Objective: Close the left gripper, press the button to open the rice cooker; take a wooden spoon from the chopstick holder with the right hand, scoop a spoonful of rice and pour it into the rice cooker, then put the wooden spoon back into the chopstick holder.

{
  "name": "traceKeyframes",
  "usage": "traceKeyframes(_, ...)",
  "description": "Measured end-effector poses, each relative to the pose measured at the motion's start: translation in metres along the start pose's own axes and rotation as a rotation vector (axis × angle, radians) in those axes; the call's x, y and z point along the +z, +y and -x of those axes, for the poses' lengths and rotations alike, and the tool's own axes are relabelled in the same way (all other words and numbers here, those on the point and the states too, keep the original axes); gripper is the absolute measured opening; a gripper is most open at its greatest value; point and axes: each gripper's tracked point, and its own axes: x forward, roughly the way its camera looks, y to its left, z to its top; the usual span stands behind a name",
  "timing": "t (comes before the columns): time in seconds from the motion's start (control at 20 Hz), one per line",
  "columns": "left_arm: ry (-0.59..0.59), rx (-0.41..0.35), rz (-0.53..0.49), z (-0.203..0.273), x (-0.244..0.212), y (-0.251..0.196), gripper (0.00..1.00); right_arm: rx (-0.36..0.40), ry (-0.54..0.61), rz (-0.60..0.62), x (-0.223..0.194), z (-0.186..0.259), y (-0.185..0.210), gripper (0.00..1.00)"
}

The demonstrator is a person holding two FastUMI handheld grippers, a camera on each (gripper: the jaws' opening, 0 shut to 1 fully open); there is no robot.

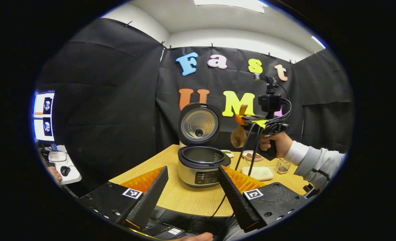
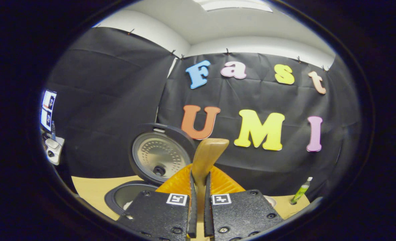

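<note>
The rice cooker [image 1: 199, 167] stands on the wooden table [image 1: 184, 197] with its lid [image 1: 199, 124] raised and the inner pot showing. My left gripper [image 1: 193, 169] is open, its fingers spread to either side of the cooker and short of it. To the cooker's right a hand holds my right gripper [image 1: 251, 121] in the air, shut on the wooden spoon [image 1: 239, 135], whose bowl hangs downward. In the right gripper view my right gripper [image 2: 199, 179] clamps the wooden spoon [image 2: 208, 155] by its handle, with the cooker lid [image 2: 157, 157] to the left and below. The wire chopstick holder [image 1: 282, 165] stands at the right.
A small plate [image 1: 251, 156], a little dish [image 1: 228, 153] and a white flat tray [image 1: 259, 173] lie to the right of the cooker. A green bottle [image 2: 300, 191] stands at the far right. Monitors [image 1: 44, 115] and a side desk [image 1: 62, 167] sit off to the left.
</note>
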Motion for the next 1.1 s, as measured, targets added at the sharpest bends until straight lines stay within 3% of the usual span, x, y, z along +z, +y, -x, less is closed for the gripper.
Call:
traceKeyframes(0.35, -0.011, -0.024, 0.021, -0.001, 0.008, -0.022, 0.95, -0.194, 0.035, -0.136, -0.016, 0.031, -0.151, 0.13)
traceKeyframes(0.55, -0.034, -0.006, -0.038, 0.002, 0.013, -0.017, 0.95, -0.269, 0.029, -0.116, -0.018, 0.063, -0.212, 0.13)
traceKeyframes(0.85, -0.038, 0.041, -0.022, 0.000, 0.018, -0.019, 0.95, -0.317, 0.053, -0.059, -0.041, 0.092, -0.260, 0.14)
traceKeyframes(1.1, -0.064, -0.051, 0.040, 0.004, 0.031, -0.051, 0.94, -0.346, 0.119, -0.073, -0.081, 0.098, -0.283, 0.15)
